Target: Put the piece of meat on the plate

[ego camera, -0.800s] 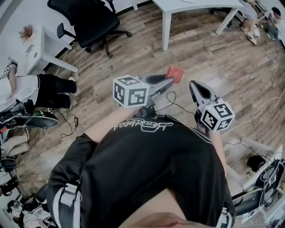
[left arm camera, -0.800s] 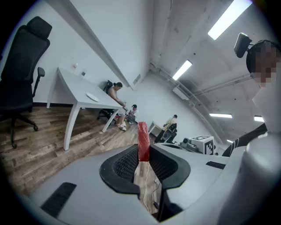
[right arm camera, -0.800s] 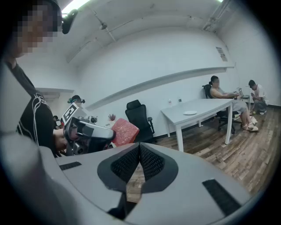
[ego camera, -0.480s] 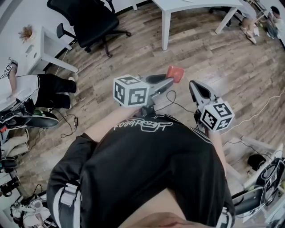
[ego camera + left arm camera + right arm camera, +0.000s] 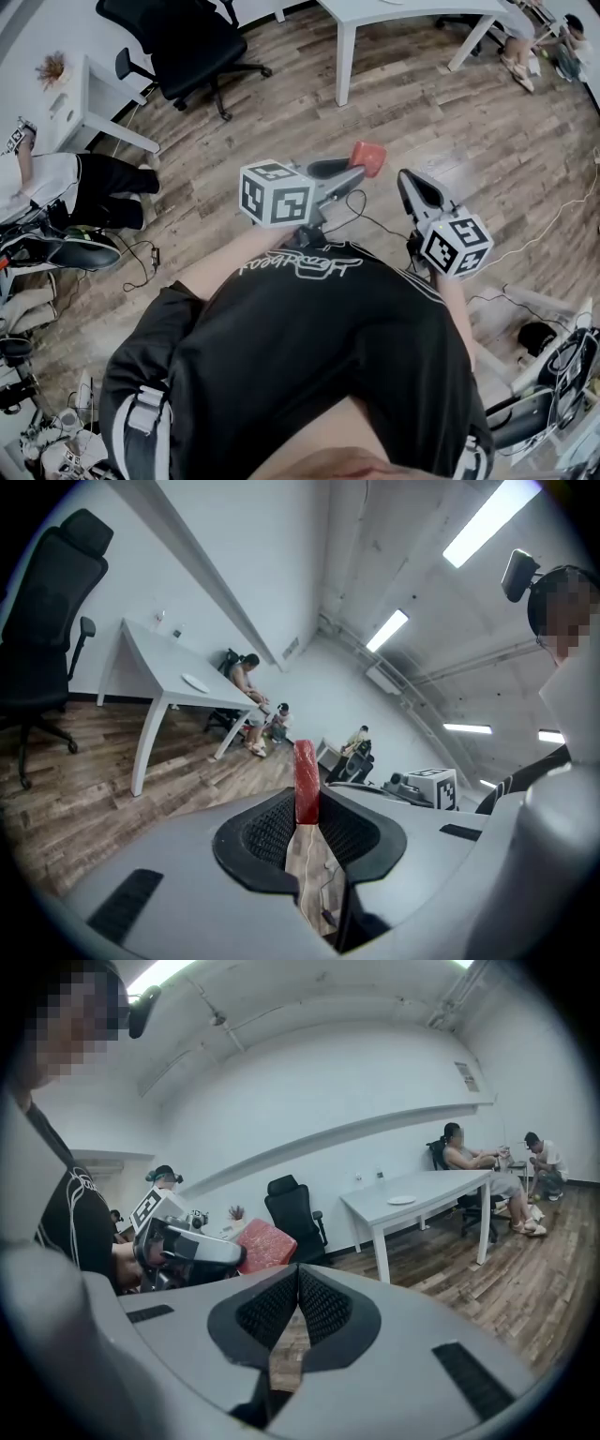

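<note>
Above the wood floor point(image 5: 469, 112), the left gripper point(image 5: 360, 172) jaws squeeze the red meat point(image 5: 369, 156); the right gripper point(image 5: 406, 180) jaws are together.

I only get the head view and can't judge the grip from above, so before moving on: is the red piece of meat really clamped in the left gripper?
Observer: Yes. The left gripper view shows the piece of meat edge-on, pinched between the pads of the left gripper.
Operator: And the right one?
Observer: The right gripper is shut, with nothing between its jaws.
Operator: Where's the plate?
Observer: The right gripper view shows a white plate lying on the white table.
</note>
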`<state>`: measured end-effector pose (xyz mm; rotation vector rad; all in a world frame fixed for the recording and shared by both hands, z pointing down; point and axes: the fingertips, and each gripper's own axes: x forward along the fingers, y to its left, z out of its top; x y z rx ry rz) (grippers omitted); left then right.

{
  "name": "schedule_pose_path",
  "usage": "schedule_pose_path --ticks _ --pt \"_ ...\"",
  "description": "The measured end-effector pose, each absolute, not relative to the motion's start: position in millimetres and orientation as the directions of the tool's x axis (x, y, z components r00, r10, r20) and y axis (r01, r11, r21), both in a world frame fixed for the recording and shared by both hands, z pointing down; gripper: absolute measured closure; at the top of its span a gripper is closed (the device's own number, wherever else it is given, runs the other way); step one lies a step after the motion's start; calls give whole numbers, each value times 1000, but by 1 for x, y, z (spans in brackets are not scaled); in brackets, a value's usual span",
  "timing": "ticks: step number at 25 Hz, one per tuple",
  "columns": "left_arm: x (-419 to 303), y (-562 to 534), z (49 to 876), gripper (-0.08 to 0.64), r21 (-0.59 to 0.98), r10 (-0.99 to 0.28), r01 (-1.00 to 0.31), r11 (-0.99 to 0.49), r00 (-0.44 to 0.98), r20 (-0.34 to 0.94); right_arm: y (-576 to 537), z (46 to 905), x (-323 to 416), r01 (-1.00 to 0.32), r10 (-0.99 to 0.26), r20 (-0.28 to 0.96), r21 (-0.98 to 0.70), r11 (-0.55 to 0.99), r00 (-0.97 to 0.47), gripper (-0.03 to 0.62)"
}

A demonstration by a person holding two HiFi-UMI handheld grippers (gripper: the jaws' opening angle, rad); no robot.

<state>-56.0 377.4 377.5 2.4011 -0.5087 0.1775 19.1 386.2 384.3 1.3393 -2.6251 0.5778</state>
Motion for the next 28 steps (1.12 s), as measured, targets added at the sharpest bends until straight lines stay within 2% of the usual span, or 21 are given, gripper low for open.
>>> schedule_pose_path --ticks 16,28 --pt "-54 369 383 479 597 -311 -404 -693 915 257 376 389 17 -797 -731 317 -266 543 -604 583" --pt "-44 311 390 480 620 -295 -390 -681 921 256 319 399 31 -824 -749 344 -264 501 -566 583"
